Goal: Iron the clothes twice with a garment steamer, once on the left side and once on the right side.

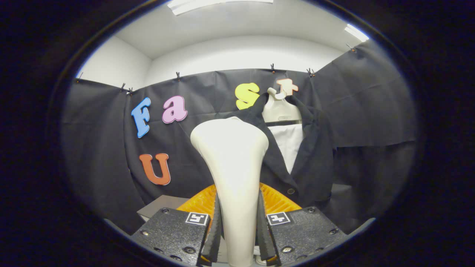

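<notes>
The tool (237, 237) is closed on the narrow handle of the cream white plastic garment steamer (232, 167); both fingers press on it from the two sides, so the wide head stands upright just ahead of the fingers. This grip probably keeps the head steady for a stroke. Beyond the steamer, a little to the right, the dark jacket with a white shirt inside (310, 155) hangs on a pale hanger (280, 107) against the booth wall, well apart from the head. An orange ribbed object (274, 200) lies behind the fingers, low. I judge that no pass has started yet.
</notes>
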### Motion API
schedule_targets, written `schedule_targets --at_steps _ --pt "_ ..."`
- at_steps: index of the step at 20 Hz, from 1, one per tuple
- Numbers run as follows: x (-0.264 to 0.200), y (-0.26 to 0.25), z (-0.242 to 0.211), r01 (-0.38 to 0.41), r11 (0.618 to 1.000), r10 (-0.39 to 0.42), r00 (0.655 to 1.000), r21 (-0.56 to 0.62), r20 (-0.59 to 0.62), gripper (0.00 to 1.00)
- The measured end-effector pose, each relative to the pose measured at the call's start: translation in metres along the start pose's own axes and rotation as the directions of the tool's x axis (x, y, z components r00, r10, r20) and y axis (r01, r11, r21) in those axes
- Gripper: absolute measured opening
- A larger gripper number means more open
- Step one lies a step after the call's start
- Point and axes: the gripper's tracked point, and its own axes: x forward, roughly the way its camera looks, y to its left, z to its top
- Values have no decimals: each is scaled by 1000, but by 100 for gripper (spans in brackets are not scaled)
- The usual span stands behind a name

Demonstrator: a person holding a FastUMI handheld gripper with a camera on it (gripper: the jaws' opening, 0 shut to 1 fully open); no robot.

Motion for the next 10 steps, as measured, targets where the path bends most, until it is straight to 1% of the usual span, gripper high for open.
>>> schedule_targets --at_steps 2,6,10 --pt "15 -8 13 13 1000 -12 1000 -27 19 44" --pt "49 -19 34 25 999 -24 999 -44 24 44" --pt "84 -34 49 68 995 -66 998 -71 20 44"
